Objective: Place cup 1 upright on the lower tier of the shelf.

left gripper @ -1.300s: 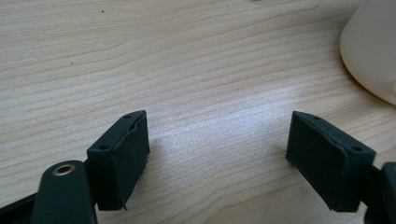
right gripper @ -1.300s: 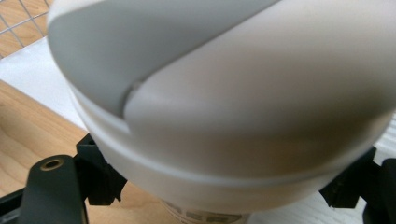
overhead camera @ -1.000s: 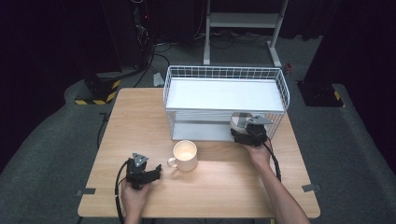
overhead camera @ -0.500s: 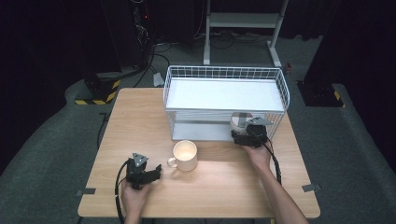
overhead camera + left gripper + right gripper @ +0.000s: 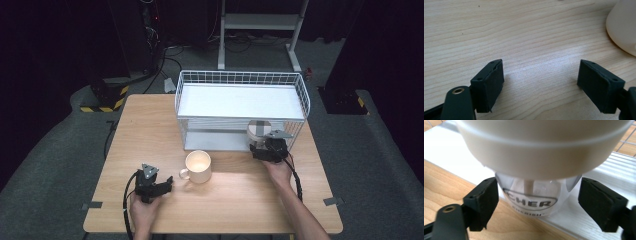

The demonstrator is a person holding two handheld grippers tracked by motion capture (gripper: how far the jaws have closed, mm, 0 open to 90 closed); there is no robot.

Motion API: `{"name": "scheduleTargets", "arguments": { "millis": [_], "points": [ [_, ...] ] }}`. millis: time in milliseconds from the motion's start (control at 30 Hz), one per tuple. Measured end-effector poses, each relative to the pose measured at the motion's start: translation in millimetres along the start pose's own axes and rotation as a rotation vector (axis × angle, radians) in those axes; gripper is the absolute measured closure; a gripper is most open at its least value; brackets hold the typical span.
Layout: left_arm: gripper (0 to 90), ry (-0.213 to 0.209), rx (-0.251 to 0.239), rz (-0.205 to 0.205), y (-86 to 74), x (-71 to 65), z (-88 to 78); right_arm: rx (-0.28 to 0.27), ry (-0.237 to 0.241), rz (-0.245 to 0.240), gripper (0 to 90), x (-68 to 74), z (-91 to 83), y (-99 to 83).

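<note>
A clear jar (image 5: 534, 195) with a wide white lid (image 5: 544, 145) stands at the front edge of the wire rack's lower shelf (image 5: 596, 185). My right gripper (image 5: 537, 202) has just been closing its jaws, and both pads now lie against the jar's sides. In the high view the jar (image 5: 257, 129) is at the rack's front right corner, with the right gripper (image 5: 269, 148) just in front of it. My left gripper (image 5: 540, 80) rests open over bare wood, with nothing between its pads. It sits (image 5: 152, 185) just left of a cream mug (image 5: 197, 166), whose side (image 5: 624, 27) shows at its right.
The white wire rack (image 5: 240, 77) with two shelves takes up the back middle of the wooden table (image 5: 240, 200). Black cables trail from both grippers toward the near edge. Dark floor, cables and a stand lie beyond the table.
</note>
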State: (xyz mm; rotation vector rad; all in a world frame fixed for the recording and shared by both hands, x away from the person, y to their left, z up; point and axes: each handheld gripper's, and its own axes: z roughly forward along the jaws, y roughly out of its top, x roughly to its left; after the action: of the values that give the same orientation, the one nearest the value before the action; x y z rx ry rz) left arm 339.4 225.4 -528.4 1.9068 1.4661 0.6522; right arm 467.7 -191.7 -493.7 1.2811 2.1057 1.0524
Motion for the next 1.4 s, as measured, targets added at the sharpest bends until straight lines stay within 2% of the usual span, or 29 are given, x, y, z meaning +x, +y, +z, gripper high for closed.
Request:
{"name": "scheduleTargets", "arguments": {
  "millis": [367,467,600,633,933,1000,1200,1267,1300,1400],
  "points": [
    [21.3,0.000,0.000,0.000,0.0,0.1,0.0,0.009,-0.032,0.000,23.2,1.9,5.8,-2.8],
    [21.3,0.000,0.000,0.000,0.0,0.0,0.0,0.014,-0.042,0.029,26.8,0.1,8.2,-3.5],
    [21.3,0.000,0.000,0.000,0.0,0.0,0.0,0.012,-0.044,0.023,29.0,-3.3,10.7,-3.2],
    [21.3,0.000,0.000,0.000,0.0,0.0,0.0,0.017,-0.049,0.038,29.6,-3.3,11.2,-2.9],
    [21.3,0.000,0.000,0.000,0.0,0.0,0.0,0.001,-0.072,0.048,37.5,-8.5,16.6,-4.1],
    [21.3,0.000,0.000,0.000,0.0,0.0,0.0,0.001,-0.079,0.067,40.8,-8.8,17.9,-4.3],
    [21.2,0.000,0.001,-0.001,0.0,0.0,0.0,0.012,-0.093,0.093,42.8,-12.5,21.7,-3.9],
    [21.3,0.000,0.000,0.000,0.0,0.0,0.0,0.011,-0.101,0.080,43.0,-13.7,22.4,-2.7],
    [21.2,0.000,0.000,0.000,0.0,0.0,0.0,0.015,-0.096,0.095,43.2,-11.9,23.0,-0.9],
    [21.2,0.000,0.000,0.000,0.0,0.0,0.0,0.020,-0.107,0.098,43.8,-11.5,25.6,2.9]
  ]
}}
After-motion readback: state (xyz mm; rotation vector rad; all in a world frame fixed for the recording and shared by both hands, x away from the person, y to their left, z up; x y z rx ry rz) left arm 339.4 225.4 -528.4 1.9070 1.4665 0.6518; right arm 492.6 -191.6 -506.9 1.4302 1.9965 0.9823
